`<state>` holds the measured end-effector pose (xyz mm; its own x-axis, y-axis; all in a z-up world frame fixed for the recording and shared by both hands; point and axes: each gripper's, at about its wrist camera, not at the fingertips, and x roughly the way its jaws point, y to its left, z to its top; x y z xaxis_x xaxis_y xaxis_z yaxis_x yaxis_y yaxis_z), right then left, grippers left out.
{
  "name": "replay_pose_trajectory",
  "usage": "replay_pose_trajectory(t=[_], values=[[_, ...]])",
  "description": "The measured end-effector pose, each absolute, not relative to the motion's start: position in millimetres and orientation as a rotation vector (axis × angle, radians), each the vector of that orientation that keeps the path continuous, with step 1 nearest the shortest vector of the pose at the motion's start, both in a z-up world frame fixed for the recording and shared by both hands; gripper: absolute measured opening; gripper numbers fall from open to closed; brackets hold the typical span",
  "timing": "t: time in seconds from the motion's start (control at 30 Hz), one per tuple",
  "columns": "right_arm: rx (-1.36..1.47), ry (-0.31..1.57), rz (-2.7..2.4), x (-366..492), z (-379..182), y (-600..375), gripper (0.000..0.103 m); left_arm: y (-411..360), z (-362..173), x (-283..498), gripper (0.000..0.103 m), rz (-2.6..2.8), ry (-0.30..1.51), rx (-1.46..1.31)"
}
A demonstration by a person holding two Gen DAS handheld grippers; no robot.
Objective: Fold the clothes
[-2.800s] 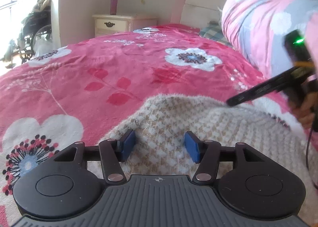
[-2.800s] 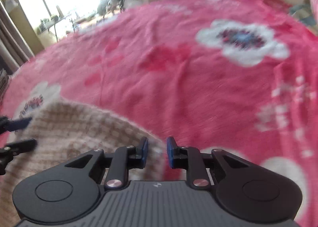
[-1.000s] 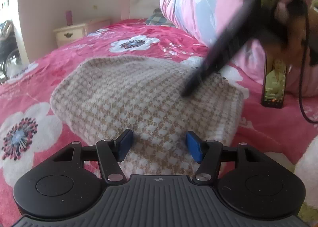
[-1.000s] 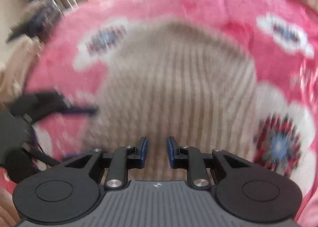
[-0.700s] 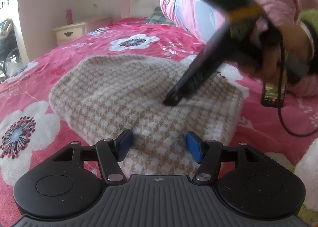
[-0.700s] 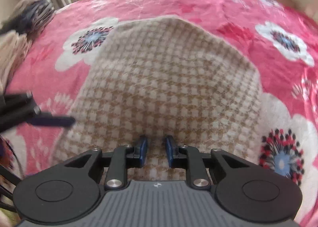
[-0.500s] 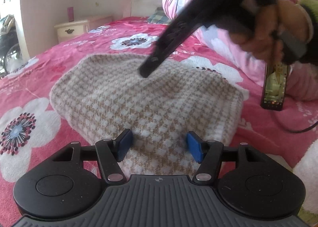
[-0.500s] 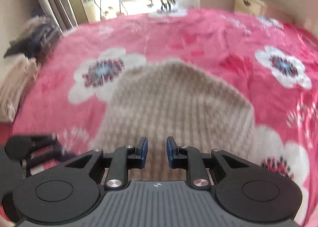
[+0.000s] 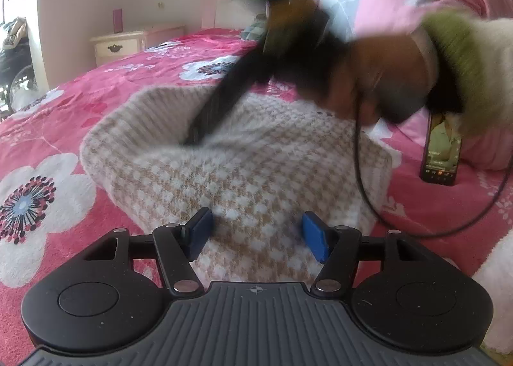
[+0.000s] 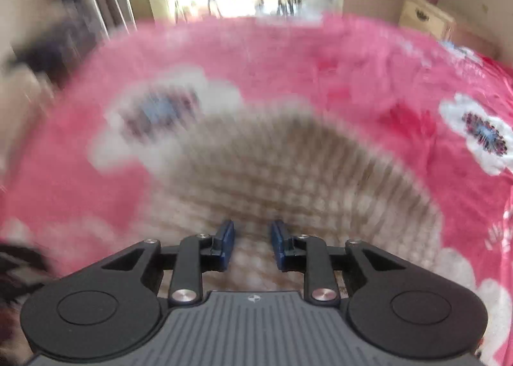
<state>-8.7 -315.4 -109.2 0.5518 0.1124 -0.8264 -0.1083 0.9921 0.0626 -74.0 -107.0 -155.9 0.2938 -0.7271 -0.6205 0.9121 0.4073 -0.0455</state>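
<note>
Left gripper (image 9: 256,233) hovers over near edge of folded checked knit (image 9: 243,173), jaws wide, nothing held. Knit lies on pink floral bedspread (image 9: 64,103). Right gripper (image 10: 251,239) over knit's middle, jaws narrow but opening, apparently empty, view blurred. Step: smoothing or pressing fold. Next: pinch edge for another fold.

Checked knit (image 9: 256,173) on floral bedspread (image 9: 64,103)

free: bedspread (image 9: 134,84) left of sweater (image 9: 256,173) | blocked: phone (image 9: 442,154), cable (image 9: 362,173) right
</note>
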Motion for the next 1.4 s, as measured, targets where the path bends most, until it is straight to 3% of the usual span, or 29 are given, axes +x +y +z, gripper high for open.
replay_pose_trajectory(t=[0.23,0.37,0.47,0.57,0.77,0.83,0.93,1.17,1.4], values=[[0.035,0.927,0.201,3.7,-55.8,-307.5,0.026,-104.4,-155.0,-76.4,0.062,-1.123,0.614,0.337],[0.011,0.924,0.261,45.0,-79.9,-284.8,0.026,-104.2,-155.1,-78.1,0.063,-1.12,0.608,0.343],[0.203,0.944,0.266,69.8,-101.9,-299.4,0.026,-100.9,-152.6,-72.2,0.063,-1.114,0.627,0.326],[0.327,0.951,0.274,66.8,-84.6,-319.4,0.029,-96.3,-143.7,-63.0,0.063,-1.113,0.657,0.301],[0.481,0.775,0.136,2.2,-31.0,-402.9,0.064,-70.3,-133.9,-14.9,0.067,-1.065,0.762,0.053],[0.522,0.742,0.032,-28.3,-31.7,-429.5,0.078,-66.7,-140.4,8.4,0.068,-1.048,0.835,-0.04],[0.615,0.79,-0.071,-63.7,-53.7,-459.6,0.088,-66.8,-160.5,41.1,0.073,-1.049,0.98,-0.17],[0.878,0.897,-0.091,-92.3,-121.1,-491.7,0.093,-71.3,-199.7,74.7,0.082,-1.08,1.164,-0.411],[1.026,0.921,0.053,-57.4,-160.9,-507.1,0.096,-85.2,-213.7,84.3,0.092,-1.106,1.208,-0.451]])
